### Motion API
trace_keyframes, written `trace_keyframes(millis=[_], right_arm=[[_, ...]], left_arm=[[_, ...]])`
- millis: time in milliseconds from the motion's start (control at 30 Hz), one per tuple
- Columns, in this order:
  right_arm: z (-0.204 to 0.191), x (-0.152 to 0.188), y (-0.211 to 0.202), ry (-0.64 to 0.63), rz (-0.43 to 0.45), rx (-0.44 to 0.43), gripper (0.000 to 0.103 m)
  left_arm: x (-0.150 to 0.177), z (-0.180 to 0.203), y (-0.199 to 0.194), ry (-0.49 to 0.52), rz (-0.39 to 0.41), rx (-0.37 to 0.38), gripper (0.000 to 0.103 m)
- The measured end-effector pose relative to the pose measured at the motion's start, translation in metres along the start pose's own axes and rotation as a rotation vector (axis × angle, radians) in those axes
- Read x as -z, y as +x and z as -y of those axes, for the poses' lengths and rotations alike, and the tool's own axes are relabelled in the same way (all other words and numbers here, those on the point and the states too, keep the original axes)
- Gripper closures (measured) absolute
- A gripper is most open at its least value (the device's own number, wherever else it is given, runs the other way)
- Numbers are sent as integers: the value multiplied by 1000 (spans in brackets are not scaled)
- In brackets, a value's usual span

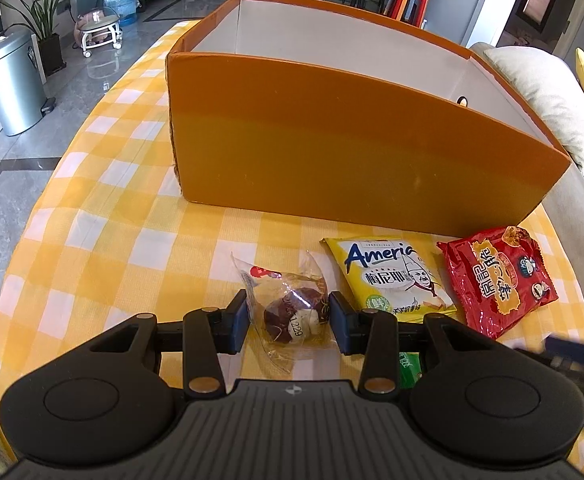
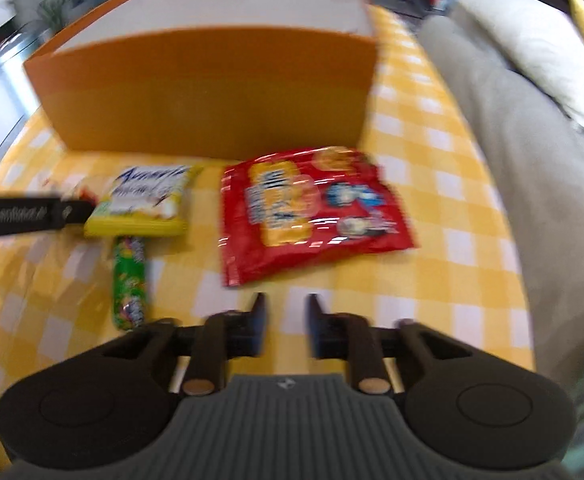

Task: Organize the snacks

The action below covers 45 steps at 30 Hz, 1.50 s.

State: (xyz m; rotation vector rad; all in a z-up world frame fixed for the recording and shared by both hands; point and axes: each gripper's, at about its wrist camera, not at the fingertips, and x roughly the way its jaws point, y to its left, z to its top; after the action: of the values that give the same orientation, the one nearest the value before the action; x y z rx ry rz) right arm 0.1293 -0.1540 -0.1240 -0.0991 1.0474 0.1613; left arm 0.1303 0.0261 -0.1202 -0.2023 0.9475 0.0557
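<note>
A clear-wrapped brown pastry point(image 1: 292, 316) lies on the yellow checked tablecloth point(image 1: 112, 200), and my left gripper point(image 1: 290, 320) is shut on its wrapper, one blue pad on each side. To its right lie a yellow snack packet point(image 1: 395, 280) and a red snack packet point(image 1: 495, 280). Behind them stands an open orange box point(image 1: 331, 140) with a white inside. In the blurred right wrist view, my right gripper point(image 2: 288, 320) hovers just in front of the red packet point(image 2: 307, 212), jaws narrowly open with nothing between them. A green candy tube point(image 2: 130, 284) lies below the yellow packet point(image 2: 144, 204).
A grey sofa point(image 2: 531, 140) with a pale cushion point(image 1: 539, 92) borders the table on the right. A metal bin point(image 1: 12, 84) and potted plants stand on the floor to the left. The left gripper's finger point(image 2: 32, 212) reaches in from the left edge of the right wrist view.
</note>
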Motion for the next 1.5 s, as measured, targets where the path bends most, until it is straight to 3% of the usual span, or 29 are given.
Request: trace_keyframes(millis=[33, 100, 167, 233, 367, 500, 567, 767, 900, 1000, 1067, 1233, 1367, 1500], right_arm=[[9, -4, 0, 56, 17, -6, 49], [23, -14, 0, 150, 65, -15, 46], [29, -25, 3, 191, 86, -6, 32], [33, -35, 6, 215, 133, -11, 29], [42, -58, 22, 220, 156, -1, 29], [60, -70, 44, 260, 72, -71, 33], [63, -65, 40, 272, 50, -99, 47], [44, -33, 26, 239, -39, -203, 55], [18, -18, 14, 110, -52, -234, 55], [7, -19, 3, -23, -5, -205, 51], [3, -24, -4, -136, 38, -191, 27], [-8, -39, 6, -461, 106, -200, 9], [-16, -47, 27, -659, 89, -232, 6], [-14, -55, 45, -694, 44, -261, 11]], left_arm=[[1, 0, -1, 0, 1, 2, 57], [1, 1, -1, 4, 4, 6, 56], [1, 0, -1, 6, 1, 5, 56], [2, -1, -1, 4, -1, 4, 56], [1, -3, -2, -3, -3, 4, 56], [0, -2, -1, 1, -4, 7, 56], [0, -2, 0, 0, -5, 10, 56], [0, 0, 0, 7, -9, 20, 56], [0, -1, -1, 8, -10, 18, 56], [1, -2, -4, 12, -11, 20, 56], [1, -2, -5, 16, -12, 22, 56], [2, 1, -4, 33, -23, 23, 56], [3, -1, -3, 32, -36, 27, 55], [4, -3, 2, 23, -44, 39, 53]])
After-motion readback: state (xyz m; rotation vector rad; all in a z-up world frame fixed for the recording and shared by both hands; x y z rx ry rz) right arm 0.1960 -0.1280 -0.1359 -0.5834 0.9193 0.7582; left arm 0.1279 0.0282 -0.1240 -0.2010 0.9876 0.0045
